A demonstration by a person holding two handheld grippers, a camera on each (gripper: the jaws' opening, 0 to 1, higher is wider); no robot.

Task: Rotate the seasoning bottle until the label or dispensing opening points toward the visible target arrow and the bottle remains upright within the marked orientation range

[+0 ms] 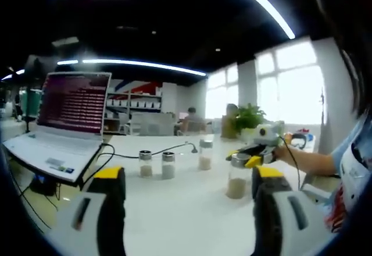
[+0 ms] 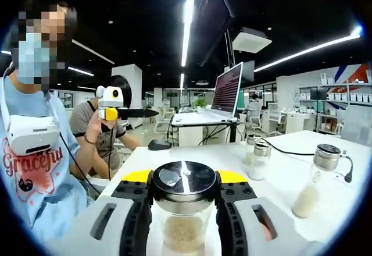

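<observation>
A glass seasoning bottle (image 2: 184, 181) with a shiny metal lid and pale grains stands upright between my right gripper's jaws. The right gripper (image 2: 184, 206) is shut on its neck. In the left gripper view the same bottle (image 1: 235, 180) stands on the white table (image 1: 174, 209) with the right gripper (image 1: 251, 158) clamped at its lid. My left gripper (image 1: 192, 209) hovers over the table with its jaws wide apart and nothing between them. In the right gripper view the left gripper (image 2: 113, 107) is raised in a person's hand, off to the left.
Three more seasoning bottles (image 1: 145, 163) (image 1: 168, 164) (image 1: 205, 154) stand mid-table, with a black cable behind them. An open laptop (image 1: 64, 122) sits at the table's left end, beside a black mouse (image 2: 158, 145). A person in a light blue shirt (image 2: 35, 169) is close by.
</observation>
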